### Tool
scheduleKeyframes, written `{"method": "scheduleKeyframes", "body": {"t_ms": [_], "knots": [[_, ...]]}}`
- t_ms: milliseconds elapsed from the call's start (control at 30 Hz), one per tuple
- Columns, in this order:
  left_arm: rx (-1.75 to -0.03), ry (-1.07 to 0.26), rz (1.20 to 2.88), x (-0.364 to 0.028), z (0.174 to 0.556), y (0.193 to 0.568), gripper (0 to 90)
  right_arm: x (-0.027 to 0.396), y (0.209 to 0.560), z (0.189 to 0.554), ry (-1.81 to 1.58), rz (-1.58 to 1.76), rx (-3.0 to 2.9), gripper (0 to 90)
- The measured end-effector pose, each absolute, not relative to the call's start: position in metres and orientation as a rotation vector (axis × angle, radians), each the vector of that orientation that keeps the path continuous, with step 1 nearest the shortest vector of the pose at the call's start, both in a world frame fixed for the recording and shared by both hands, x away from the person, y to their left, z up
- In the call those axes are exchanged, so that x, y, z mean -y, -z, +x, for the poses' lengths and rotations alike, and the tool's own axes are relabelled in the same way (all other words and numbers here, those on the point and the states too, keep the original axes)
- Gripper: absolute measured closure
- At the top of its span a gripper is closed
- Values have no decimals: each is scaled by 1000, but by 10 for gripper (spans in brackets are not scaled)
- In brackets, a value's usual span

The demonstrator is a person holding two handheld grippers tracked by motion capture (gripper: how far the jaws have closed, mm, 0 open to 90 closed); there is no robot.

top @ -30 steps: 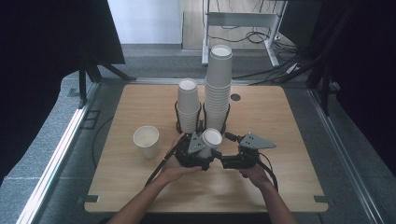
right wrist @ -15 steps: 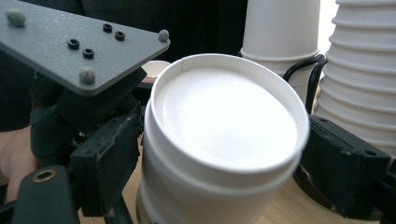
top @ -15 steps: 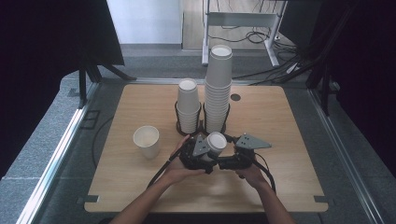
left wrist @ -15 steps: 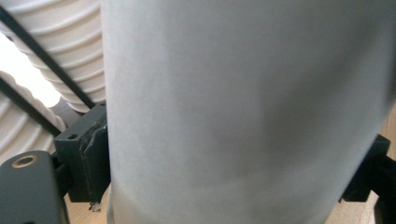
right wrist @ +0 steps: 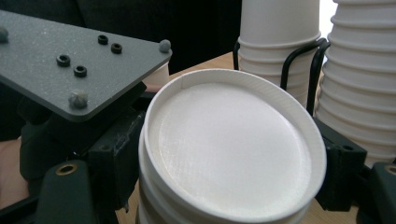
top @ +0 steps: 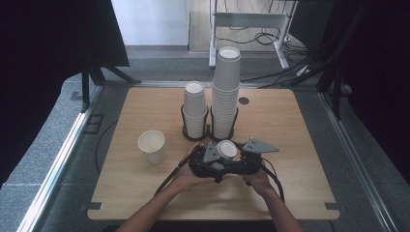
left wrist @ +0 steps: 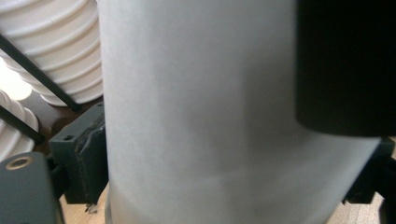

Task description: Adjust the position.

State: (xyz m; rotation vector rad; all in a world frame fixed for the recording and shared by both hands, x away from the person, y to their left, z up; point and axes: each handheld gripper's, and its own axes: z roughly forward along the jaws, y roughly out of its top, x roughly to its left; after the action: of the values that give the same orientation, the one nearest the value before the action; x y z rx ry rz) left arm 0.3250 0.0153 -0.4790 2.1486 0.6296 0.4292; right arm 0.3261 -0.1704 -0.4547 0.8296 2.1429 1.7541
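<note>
- Small stack of upturned cups point(top: 226, 149) standing on the surface point(top: 309, 188) just in front of the wire holder point(top: 209, 129), flat bottom facing up, right between the two hands
- Right gripper point(top: 238, 158) set astride that stack; in the right gripper view, black pads against both sides of the ribbed rims under the top cup's bottom point(right wrist: 233, 154); jaws just now closing in, apparently clamped there to pin the lower cups
- Left gripper point(top: 215, 157) pushed up hard against the same stack, the cup wall point(left wrist: 210, 116) close before its camera; jaws narrow and just now easing apart; cannot tell whether the pads press on the wall or have let go
- Two grippers on one stack, most likely so that one steadies while the other frees a single cup
- Lone upright cup point(top: 152, 146) well off to the left, mouth up, probably one already separated and set aside
- Tall stack point(top: 226, 96) and short stack point(top: 195, 108) kept in the holder's rings behind, touching neither gripper, serving as the supply
- Risk as judged: thin paper wall denting, or two cups coming away together
</note>
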Motion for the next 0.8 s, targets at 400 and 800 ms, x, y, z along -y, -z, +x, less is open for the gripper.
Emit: {"method": "scheduleKeyframes", "body": {"t_ms": [400,800], "knots": [[-629,-423,2157,-17,325,479,55,179,458,331,-1899,945,-2104,236],[-622,-426,2155,-17,323,479,82,181,460,329,-1898,944,-2087,235]]}}
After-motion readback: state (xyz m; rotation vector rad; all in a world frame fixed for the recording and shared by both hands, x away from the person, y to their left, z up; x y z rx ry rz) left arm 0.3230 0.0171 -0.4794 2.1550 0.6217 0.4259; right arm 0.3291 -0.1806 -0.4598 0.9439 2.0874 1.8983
